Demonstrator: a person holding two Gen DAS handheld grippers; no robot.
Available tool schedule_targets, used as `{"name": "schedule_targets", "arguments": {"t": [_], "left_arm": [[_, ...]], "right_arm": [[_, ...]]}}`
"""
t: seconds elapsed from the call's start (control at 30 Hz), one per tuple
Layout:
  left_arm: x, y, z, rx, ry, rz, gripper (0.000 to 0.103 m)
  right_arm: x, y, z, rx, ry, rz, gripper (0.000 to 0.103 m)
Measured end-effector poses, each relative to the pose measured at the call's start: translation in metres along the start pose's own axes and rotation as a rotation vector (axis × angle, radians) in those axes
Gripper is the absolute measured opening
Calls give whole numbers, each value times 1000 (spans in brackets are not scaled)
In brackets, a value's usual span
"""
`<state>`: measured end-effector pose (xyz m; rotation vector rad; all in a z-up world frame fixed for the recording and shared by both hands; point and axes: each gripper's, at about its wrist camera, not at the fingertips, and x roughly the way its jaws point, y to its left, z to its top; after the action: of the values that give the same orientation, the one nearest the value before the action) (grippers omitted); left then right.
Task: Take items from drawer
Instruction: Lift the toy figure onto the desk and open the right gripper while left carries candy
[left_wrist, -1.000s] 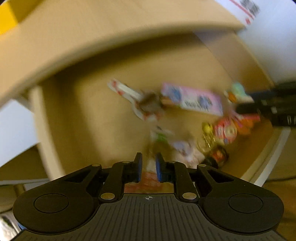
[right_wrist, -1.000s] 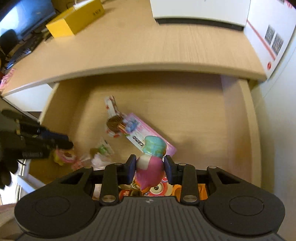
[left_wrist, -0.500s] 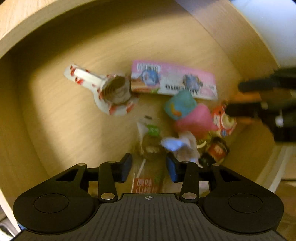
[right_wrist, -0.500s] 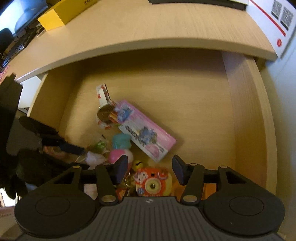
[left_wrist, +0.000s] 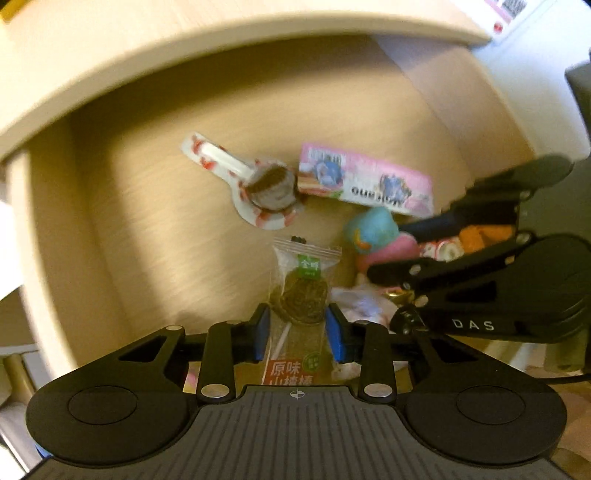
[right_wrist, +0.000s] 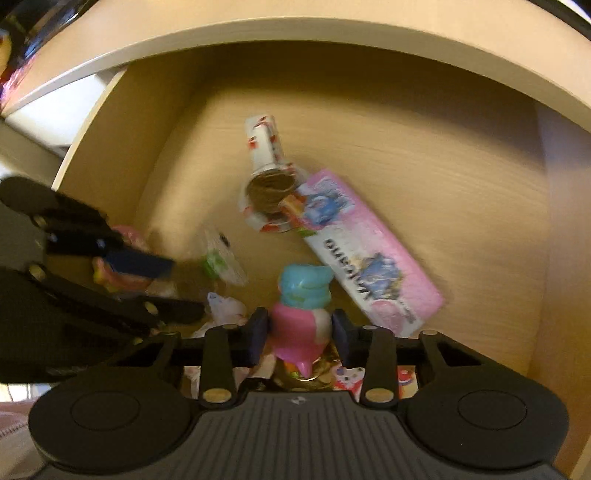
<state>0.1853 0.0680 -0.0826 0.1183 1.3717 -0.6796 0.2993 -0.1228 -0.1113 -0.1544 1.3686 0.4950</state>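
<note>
Wooden drawer (left_wrist: 155, 192): left fingers (left_wrist: 297, 334) closing around the snack packet (left_wrist: 301, 295), right fingers (right_wrist: 300, 338) clamping the pink-blue toy (right_wrist: 303, 306).

Home or office desk setup: open light-wood drawer (right_wrist: 461, 155) sat under a pale wood desktop (left_wrist: 184, 44). Inside the drawer lay toys and snacks, a pink candy box (right_wrist: 369, 251), wrapped lollipop (left_wrist: 258, 184), haw-flake packet (left_wrist: 303, 288).
</note>
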Motion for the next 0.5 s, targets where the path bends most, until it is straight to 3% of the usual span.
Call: {"name": "schedule_targets", "arguments": {"t": [0.13,0.27,0.4,0.5], "left_arm": [[-47,-13,7,24,-94,-49,36],[-95,-34,47,105,-246,-67,36],[-124,-47,106,149,-399,-68,36],[-118,-44,158,114,-467,-92,36]], "right_arm": [[-41,-1,-14,39,-89,9,35],[-109,-18,-25,123,-247,22,35],[-159,-41,-6,174,-421,-26,35],[-173,-64,22,215,-512,-68,35]]}}
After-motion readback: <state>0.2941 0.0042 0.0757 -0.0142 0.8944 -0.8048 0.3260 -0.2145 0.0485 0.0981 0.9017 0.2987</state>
